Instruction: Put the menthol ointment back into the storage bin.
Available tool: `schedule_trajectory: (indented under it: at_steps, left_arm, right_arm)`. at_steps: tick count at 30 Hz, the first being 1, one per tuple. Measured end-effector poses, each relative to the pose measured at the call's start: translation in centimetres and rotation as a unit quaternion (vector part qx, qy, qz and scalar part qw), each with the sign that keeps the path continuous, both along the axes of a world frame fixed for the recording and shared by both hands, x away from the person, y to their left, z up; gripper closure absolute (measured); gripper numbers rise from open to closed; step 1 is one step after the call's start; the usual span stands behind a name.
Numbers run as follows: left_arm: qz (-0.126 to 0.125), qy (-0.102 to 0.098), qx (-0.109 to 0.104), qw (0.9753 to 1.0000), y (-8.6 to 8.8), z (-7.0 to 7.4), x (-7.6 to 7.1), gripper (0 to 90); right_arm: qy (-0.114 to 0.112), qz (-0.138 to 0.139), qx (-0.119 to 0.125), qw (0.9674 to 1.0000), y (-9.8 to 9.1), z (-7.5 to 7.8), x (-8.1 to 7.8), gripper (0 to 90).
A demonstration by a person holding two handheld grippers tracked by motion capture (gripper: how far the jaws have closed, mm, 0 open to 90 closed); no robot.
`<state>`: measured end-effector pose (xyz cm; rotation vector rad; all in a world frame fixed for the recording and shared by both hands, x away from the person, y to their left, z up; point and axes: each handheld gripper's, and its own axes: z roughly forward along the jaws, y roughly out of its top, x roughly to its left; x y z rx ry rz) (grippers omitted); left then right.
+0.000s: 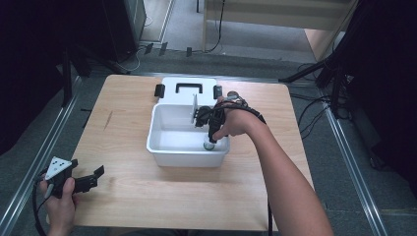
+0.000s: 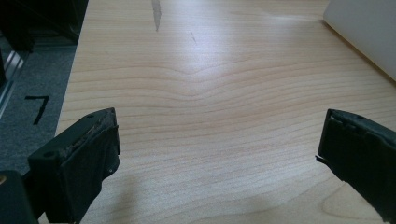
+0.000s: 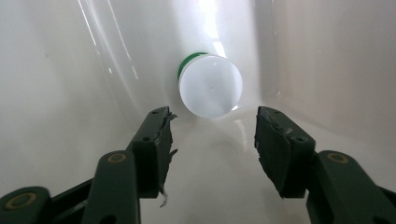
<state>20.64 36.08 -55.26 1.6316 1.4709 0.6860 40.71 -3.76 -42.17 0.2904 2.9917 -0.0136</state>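
A person's right gripper [image 1: 210, 141] reaches down into a white plastic bin [image 1: 162, 147] on a light wooden table [image 1: 128, 187], its jaws spread apart and holding nothing. Just ahead of the jaw tips, in the right gripper view, a small white cylinder with a green band [image 3: 210, 86] lies on the bin floor close to a side wall, its round white end facing the camera; the jaws [image 3: 212, 135] stand on either side of it and slightly short of it, not touching. From above, the same object [image 1: 209, 145] sits near the bin's front right corner, directly under the gripper. Beyond the gripper, a thin white panel [image 1: 194, 109] stands upright at the bin's far edge, and the bin's lid with a black handle [image 1: 189, 88] lies flat behind it. The left gripper [image 1: 91, 179], released with jaws wide, rests low over bare tabletop, well away from the bin, whose wall [image 2: 369, 32] shows ahead of it and to its right.
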Motion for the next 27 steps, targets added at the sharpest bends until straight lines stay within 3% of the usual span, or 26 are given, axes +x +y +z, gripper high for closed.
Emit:
schedule_trajectory:
  at_steps: [8,16,27]
  left_arm:
    - [-0.001,0.0,0.0,1.0,0.0,0.0,0.0,0.0]
    - [0.0,0.0,0.0,1.0,0.0,0.0,0.0,0.0]
    - [0.001,0.0,0.001,1.0,-0.1,0.0,0.0,0.0]
  right_arm:
    - [0.014,-0.024,0.028,0.9992,-0.9,2.4,-0.3,33.8]
    - [0.002,-0.07,0.052,0.9962,-2.4,4.6,-0.4,19.6]
    - [-0.022,-0.118,0.07,0.9902,-5.4,6.3,-0.5,13.7]
